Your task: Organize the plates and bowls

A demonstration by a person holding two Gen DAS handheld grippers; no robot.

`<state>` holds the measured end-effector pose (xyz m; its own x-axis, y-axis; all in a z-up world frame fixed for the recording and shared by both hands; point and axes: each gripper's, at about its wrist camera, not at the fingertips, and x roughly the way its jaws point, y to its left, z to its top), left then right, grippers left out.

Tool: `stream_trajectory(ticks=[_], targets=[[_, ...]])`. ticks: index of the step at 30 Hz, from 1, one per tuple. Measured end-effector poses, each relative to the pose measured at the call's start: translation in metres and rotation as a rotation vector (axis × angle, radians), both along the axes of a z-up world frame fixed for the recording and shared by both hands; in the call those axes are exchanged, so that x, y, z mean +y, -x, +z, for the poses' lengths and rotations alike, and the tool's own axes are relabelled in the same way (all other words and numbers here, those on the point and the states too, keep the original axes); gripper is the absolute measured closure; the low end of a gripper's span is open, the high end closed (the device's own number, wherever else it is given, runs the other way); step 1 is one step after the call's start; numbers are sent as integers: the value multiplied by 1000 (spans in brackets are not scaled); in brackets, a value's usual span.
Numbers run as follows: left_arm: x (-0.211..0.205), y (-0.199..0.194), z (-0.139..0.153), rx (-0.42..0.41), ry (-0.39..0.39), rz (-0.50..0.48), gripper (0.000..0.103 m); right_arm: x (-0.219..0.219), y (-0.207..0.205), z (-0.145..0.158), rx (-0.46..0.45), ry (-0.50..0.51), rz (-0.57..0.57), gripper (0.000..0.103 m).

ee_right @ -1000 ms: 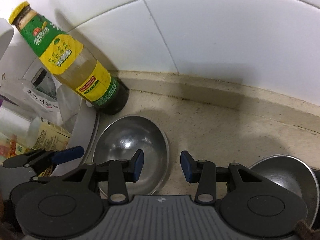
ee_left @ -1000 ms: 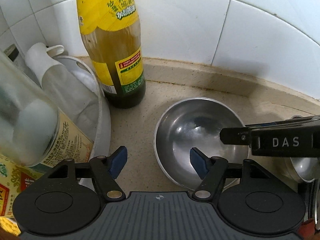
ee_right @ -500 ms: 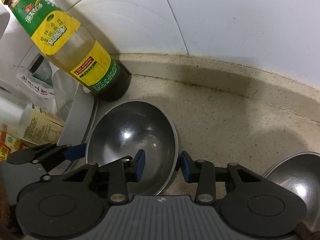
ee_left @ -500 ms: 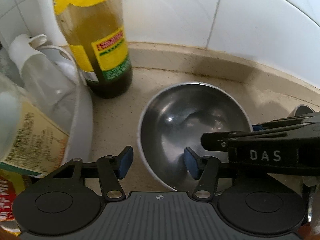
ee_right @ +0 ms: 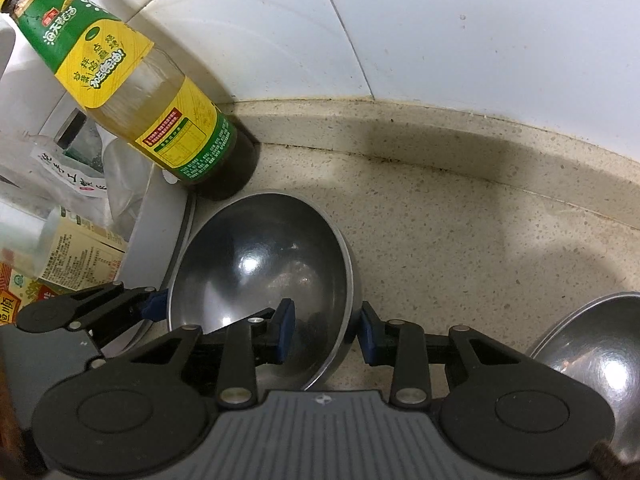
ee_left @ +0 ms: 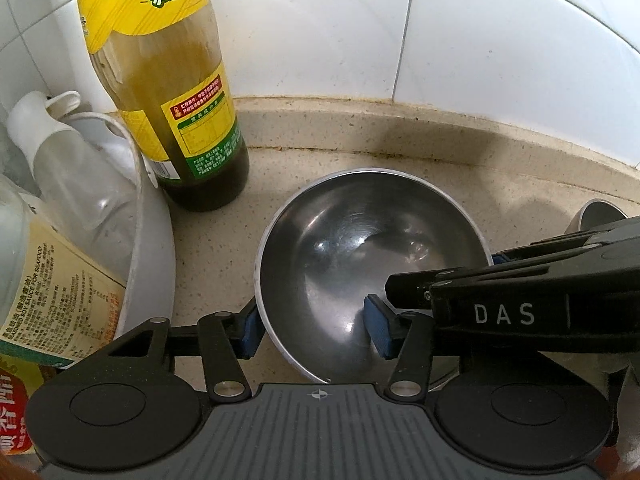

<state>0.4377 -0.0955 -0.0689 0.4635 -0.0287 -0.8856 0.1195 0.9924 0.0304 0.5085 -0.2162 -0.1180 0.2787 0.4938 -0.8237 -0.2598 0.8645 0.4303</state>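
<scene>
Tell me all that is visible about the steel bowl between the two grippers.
The steel bowl is round, shiny metal, empty inside, upright on the speckled counter beside the oil bottle. The left gripper straddles its left rim, one finger inside, one outside. The right gripper straddles the opposite rim likewise. Neither has closed on it yet.

both wrist views overlook one steel bowl point(ee_left: 372, 272) closely.

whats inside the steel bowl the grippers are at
No food or dishes: the steel bowl holds only one finger of each gripper, left gripper and right gripper. The near inner wall is hidden by them.
</scene>
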Motion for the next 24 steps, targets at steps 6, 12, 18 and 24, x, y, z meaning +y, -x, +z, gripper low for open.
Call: stream_trajectory(ticks=[6, 12, 18, 24], targets=[[-2, 1, 14, -35, 0, -5, 44, -5, 0, 12, -25, -18, -9, 72], [-5, 11, 35, -77, 9, -13, 43, -11, 8, 36, -65, -28, -18, 72], [-10, 37, 61, -117, 9, -43, 42, -17, 31, 64, -101, -21, -25, 72], [-12, 71, 83, -139, 25, -79, 39, -23, 67, 87, -122, -19, -31, 72]])
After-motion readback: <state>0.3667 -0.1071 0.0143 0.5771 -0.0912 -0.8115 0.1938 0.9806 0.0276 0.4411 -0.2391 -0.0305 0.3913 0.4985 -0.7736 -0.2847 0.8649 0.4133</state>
